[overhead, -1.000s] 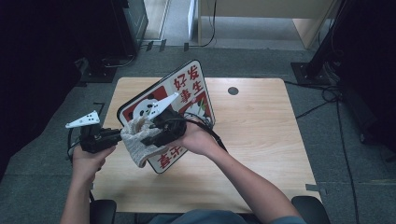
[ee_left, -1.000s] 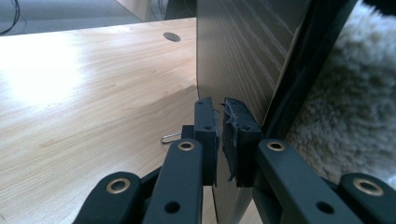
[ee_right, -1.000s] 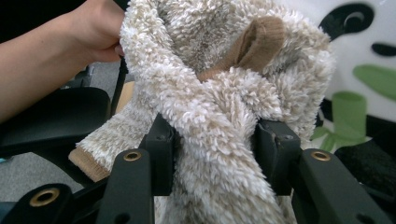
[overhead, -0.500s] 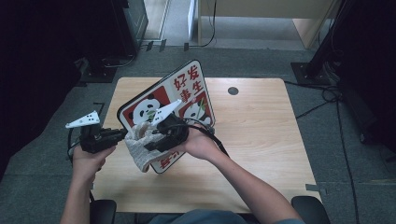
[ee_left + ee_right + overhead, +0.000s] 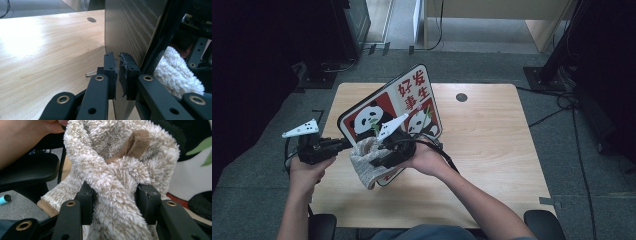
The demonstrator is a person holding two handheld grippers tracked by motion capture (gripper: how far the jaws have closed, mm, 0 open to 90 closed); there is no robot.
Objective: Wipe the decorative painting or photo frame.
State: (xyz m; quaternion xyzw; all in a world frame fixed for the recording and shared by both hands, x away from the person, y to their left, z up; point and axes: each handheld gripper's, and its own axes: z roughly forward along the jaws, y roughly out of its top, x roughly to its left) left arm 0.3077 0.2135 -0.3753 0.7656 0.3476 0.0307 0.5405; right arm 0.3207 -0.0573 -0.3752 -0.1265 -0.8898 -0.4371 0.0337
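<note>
1. Light wooden table (image 5: 492,150) with a round cable hole (image 5: 461,97) near its far edge, sitting on grey carpet (image 5: 562,210). The room around it is dark, with cables trailing on the floor at the right.
2. Count: one red-and-white panda sign board with a black edge (image 5: 412,100), one fluffy beige-white cloth (image 5: 364,162), two tongs, and one small metal paper clip (image 5: 90,73) lying on the table.
3. Left tongs (image 5: 117,72) are pressed together on the edge of the board, holding it tilted up off the table.
4. Right tongs (image 5: 116,202) are pinching the fluffy cloth, which sits against the board's printed face near its lower end.
5. No containers here.
</note>
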